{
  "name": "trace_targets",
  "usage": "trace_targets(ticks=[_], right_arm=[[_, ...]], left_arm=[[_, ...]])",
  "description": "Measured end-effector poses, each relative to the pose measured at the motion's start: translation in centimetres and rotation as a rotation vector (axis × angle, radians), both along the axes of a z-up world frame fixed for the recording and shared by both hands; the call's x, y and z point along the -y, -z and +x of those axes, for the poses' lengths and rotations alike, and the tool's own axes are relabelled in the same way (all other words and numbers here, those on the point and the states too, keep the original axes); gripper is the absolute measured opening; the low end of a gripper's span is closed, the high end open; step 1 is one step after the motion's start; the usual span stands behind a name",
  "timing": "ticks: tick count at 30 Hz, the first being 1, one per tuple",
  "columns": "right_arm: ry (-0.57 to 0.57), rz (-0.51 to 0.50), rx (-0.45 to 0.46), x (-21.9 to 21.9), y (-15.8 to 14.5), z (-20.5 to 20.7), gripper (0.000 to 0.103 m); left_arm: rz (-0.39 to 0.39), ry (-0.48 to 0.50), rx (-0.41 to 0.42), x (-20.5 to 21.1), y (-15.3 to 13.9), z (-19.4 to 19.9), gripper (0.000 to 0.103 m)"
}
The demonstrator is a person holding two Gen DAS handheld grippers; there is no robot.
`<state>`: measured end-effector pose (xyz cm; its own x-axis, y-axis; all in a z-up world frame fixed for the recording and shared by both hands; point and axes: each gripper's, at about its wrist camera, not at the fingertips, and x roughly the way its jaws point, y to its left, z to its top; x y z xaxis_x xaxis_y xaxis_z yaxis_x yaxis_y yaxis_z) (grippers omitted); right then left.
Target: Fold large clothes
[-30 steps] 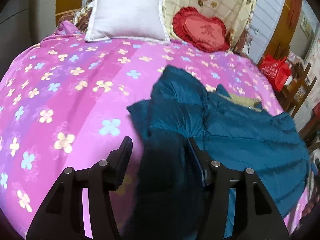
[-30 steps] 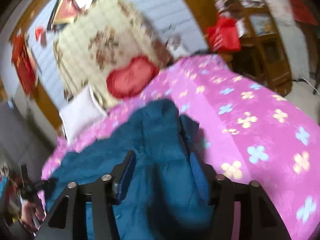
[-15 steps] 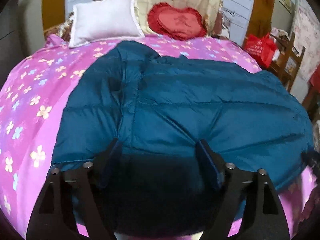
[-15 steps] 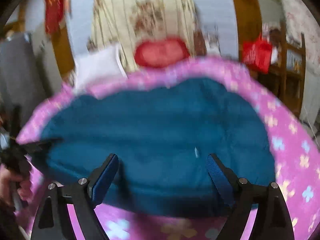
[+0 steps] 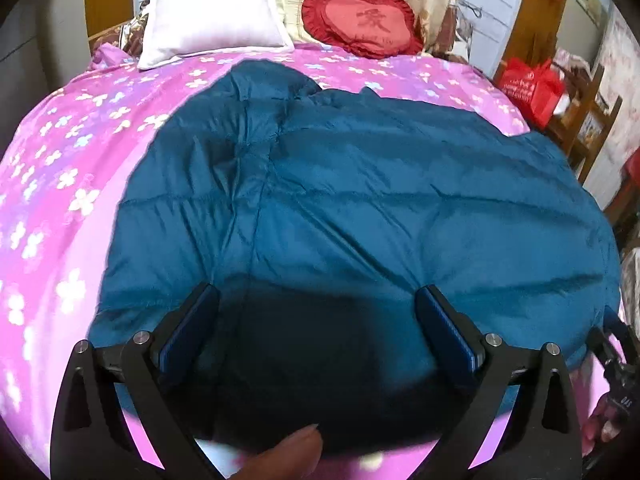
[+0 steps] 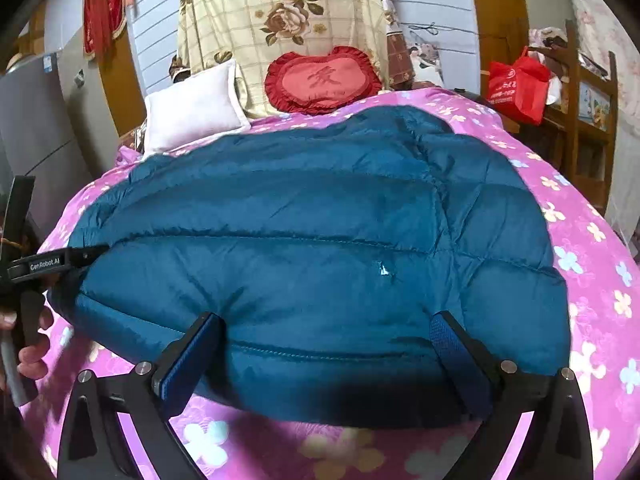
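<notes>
On the bed with a pink flowered cover (image 5: 60,184), the teal quilted down jacket (image 5: 360,184) lies spread near the front edge, seemingly unfolded. The left gripper (image 5: 316,320) and right gripper (image 6: 326,344) are opening wide, pressing nothing.

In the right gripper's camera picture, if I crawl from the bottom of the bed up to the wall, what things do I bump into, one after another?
Right gripper, jaws opening, with the jacket's near edge between them → blue puffy jacket → pink flowered bedspread → red heart cushion → cream rose-print blanket hanging at the wall.
</notes>
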<state>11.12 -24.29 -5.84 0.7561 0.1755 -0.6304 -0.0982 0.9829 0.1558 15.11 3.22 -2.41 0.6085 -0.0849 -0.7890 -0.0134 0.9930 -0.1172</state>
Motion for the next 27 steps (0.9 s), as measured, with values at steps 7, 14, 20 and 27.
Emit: trace_targets(ticks=[7,14,20,27], right_arm=[[0.091,0.048,0.083,-1.6,-4.2,-8.4,0.103],[0.073,-0.143,0.197,-5.2,-4.7,-17.2,0.103],[0.089,-0.149,0.142,-5.6,-3.4,-19.5,0.103],[0.147,-0.066,0.111,-4.2,-2.8,-21.3,0.103]], left_arm=[[0.134,0.033,0.082,2.7,-4.1,-9.7,0.100],[0.075,0.070,0.114,4.6,-6.4,-18.0,0.100],[0.062,0.109,0.135,5.8,-6.8,-21.6,0.100],[0.055,0.117,0.171,5.7,-8.1,-24.8,0.100]])
